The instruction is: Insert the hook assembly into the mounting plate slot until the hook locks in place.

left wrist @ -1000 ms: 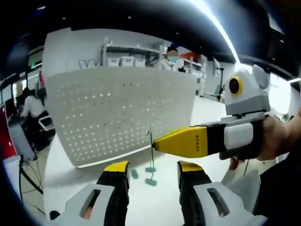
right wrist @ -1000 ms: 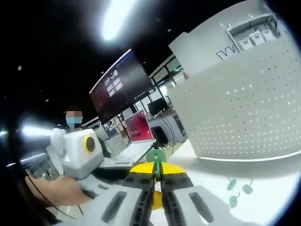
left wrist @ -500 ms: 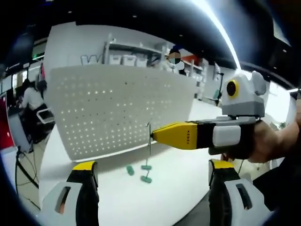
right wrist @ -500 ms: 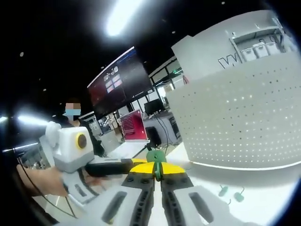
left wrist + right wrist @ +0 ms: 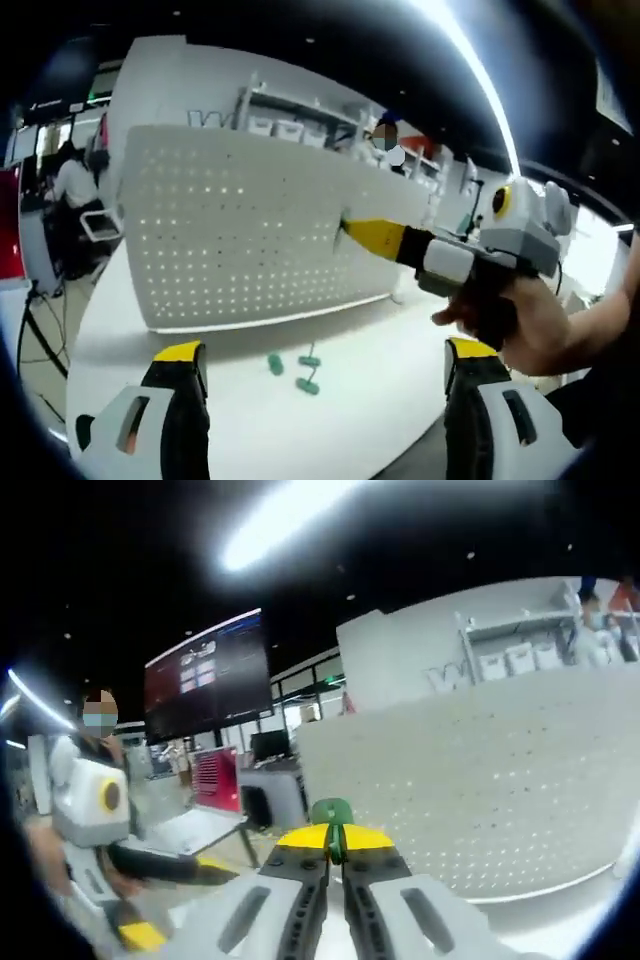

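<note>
A white perforated mounting plate (image 5: 250, 235) stands upright on a white table (image 5: 370, 350) and serves as the landmark here; in the right gripper view the same plate (image 5: 480, 770) rises just ahead of the jaw tips. The table spreads out from the foot of the plate toward the camera. The right gripper (image 5: 345, 228), held in a person's hand (image 5: 520, 320), reaches in from the right of the left gripper view with its yellow tip up against the face of the plate, in its upper right part. In the right gripper view this gripper (image 5: 334, 842) is clenched on a green hook assembly (image 5: 331, 815), whose round green head sticks up between the closed yellow tips, in front of the plate. The left gripper (image 5: 320, 365) hangs released, its two jaws spread wide apart, well short of the plate above the table. Three small green hooks (image 5: 300, 368) lie loose on the table near the foot of the plate
</note>
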Motion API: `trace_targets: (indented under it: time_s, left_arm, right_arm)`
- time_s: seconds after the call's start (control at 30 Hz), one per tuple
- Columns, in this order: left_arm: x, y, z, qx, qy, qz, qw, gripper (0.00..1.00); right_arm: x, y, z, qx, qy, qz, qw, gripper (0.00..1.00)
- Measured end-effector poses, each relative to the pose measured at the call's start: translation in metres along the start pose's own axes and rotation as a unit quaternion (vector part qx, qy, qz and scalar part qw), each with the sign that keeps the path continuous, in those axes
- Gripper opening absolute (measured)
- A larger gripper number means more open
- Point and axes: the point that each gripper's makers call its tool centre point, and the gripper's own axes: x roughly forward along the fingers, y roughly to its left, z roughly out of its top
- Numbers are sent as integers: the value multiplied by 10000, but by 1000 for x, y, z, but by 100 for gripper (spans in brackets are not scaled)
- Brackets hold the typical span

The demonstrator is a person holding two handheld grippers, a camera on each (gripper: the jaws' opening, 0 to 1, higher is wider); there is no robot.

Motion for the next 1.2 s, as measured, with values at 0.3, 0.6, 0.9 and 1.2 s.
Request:
trace_targets:
  time_s: [0.3, 0.6, 0.9, 1.2]
  left_arm:
    - [-1, 7, -4, -128, 37, 52, 9999, 98]
    - [4, 12, -7, -260, 91, 81, 9996, 97]
    - [11, 13, -12, -247, 197, 79, 9995, 96]
    - [10, 18, -14, -331, 179, 132, 9992, 96]
  right_arm:
    - [28, -54, 2, -64, -126, -739, 9972, 0]
    - [50, -102, 17, -22, -319, -1220, 9920, 0]
    - [72, -135, 29, 57, -424, -1566, 9867, 0]
    - [84, -159, 33, 107, -338, -1788, 9832, 0]
